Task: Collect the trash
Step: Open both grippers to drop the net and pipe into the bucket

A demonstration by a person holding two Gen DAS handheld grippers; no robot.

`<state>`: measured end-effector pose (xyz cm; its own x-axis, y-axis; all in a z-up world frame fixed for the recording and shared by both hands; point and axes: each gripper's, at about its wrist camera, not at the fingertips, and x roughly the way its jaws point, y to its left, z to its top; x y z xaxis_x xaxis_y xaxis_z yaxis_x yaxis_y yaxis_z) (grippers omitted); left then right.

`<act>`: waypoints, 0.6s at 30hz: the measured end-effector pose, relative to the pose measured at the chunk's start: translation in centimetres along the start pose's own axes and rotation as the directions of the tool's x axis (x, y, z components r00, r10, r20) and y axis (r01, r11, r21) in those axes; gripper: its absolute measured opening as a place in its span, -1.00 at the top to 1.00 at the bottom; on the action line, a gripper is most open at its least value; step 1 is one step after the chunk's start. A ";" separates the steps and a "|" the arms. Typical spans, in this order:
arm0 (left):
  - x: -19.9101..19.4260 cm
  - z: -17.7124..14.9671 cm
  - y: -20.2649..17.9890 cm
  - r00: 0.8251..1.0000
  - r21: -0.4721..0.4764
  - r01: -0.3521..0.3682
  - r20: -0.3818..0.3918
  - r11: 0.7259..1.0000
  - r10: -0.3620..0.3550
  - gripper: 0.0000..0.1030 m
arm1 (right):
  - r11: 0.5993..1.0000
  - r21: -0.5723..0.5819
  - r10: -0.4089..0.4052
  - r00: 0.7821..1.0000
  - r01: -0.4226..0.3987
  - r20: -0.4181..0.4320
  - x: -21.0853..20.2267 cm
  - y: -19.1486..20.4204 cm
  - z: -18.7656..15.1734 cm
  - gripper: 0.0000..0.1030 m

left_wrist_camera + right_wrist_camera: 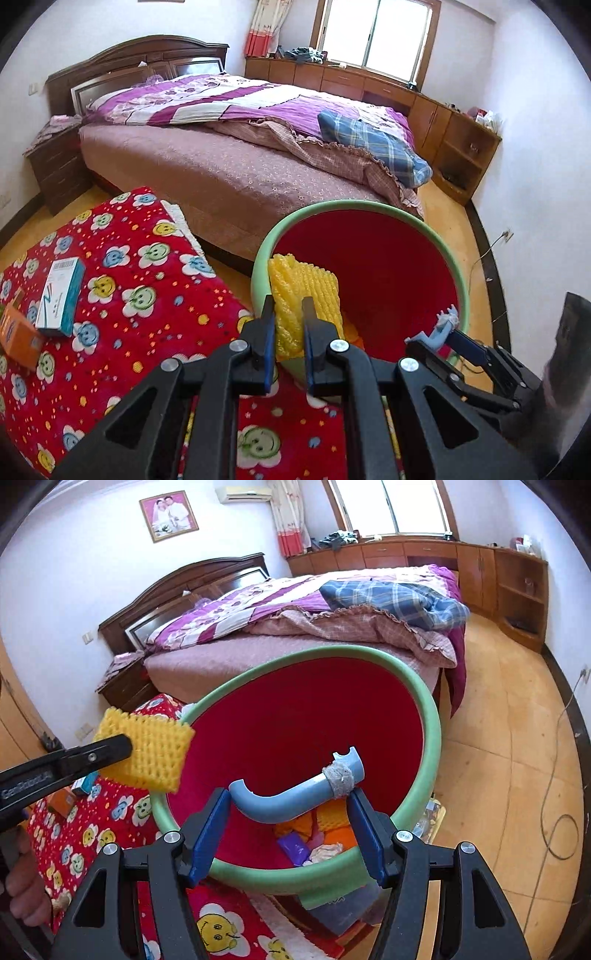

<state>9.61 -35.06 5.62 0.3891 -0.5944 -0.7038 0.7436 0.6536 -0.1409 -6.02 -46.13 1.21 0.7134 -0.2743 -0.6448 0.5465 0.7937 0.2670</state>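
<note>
A yellow foam net [295, 295] is pinched in the left gripper [288, 310] at the bin [458, 266] rim; a blue pipe [295, 797] is spanned, gripped, by the right gripper [290, 801].

Yellow foam netting [306, 291], soft and ribbed; smooth matt plastic bin rim [428, 701]; fleecy printed blanket [147, 280]; glossy cardboard box [61, 295]; polished wooden headboard [147, 55].
</note>
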 end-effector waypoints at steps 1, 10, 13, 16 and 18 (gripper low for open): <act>0.3 0.0 -0.3 1.000 0.010 -0.007 -0.001 1.000 0.007 0.79 | 1.000 0.003 0.000 1.000 0.000 0.001 0.0 -0.1 0.0 -0.29; 1.9 -0.7 -0.7 0.999 0.012 0.005 -0.052 1.000 -0.004 0.26 | 1.000 -0.008 0.006 1.000 -0.006 0.015 -0.1 -0.3 -0.3 -0.30; 1.6 -0.7 -0.4 0.999 0.007 0.003 -0.048 1.000 -0.003 0.21 | 1.000 -0.005 0.021 1.000 -0.021 0.016 -0.2 -0.2 -0.3 -0.32; 1.1 -0.8 0.2 0.999 -0.011 -0.002 -0.044 1.000 0.001 0.21 | 0.999 0.004 0.034 0.999 -0.034 0.025 -0.4 -0.2 -0.4 -0.41; 0.7 -0.8 0.7 0.999 -0.023 -0.004 -0.040 1.000 0.003 0.21 | 0.999 0.004 0.045 0.998 -0.045 0.031 -0.5 -0.1 -0.4 -0.48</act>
<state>9.94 -34.69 4.44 0.3690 -0.5733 -0.7316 0.7292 0.6666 -0.1546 -6.60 -45.83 1.17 0.7506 -0.2551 -0.6095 0.5157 0.8030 0.2989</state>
